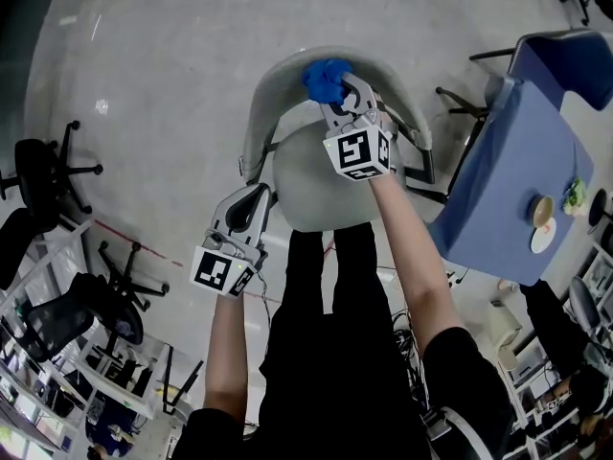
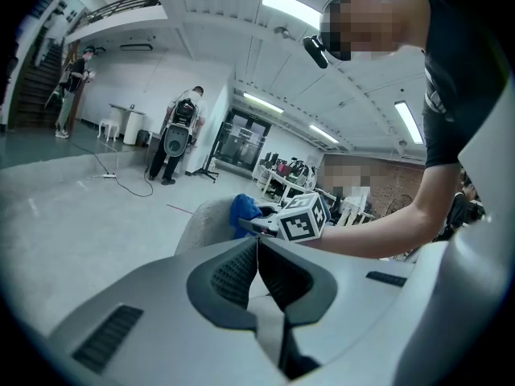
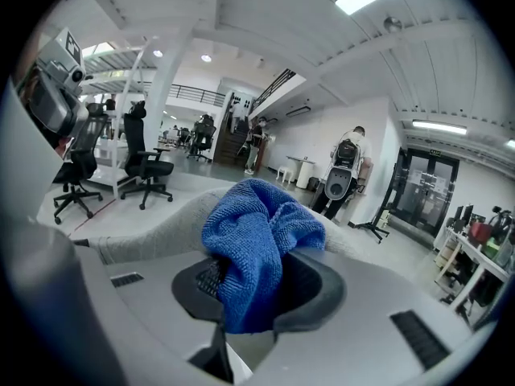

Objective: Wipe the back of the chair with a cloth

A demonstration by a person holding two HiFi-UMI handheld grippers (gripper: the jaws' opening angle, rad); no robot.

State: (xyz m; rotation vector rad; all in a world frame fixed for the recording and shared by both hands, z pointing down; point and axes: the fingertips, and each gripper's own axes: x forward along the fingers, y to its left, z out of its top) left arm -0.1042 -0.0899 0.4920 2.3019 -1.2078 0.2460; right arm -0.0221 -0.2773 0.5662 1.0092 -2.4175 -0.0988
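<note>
Black tee (image 1: 462,360), black trousers (image 1: 321,343). L hand-held gripper (image 1: 261,194), R hand-held gripper (image 1: 347,88): grey shells, b/w marker cubes (image 1: 222,271).

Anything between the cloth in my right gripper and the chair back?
Nothing visible. The crumpled blue terry cloth, clamped in the right gripper, appears to lie against the top rim of the grey curved chair back.

A blue table (image 1: 508,175) stands at the right, bearing a cup (image 1: 542,211). Black office chairs (image 1: 38,172) stand at the left.
</note>
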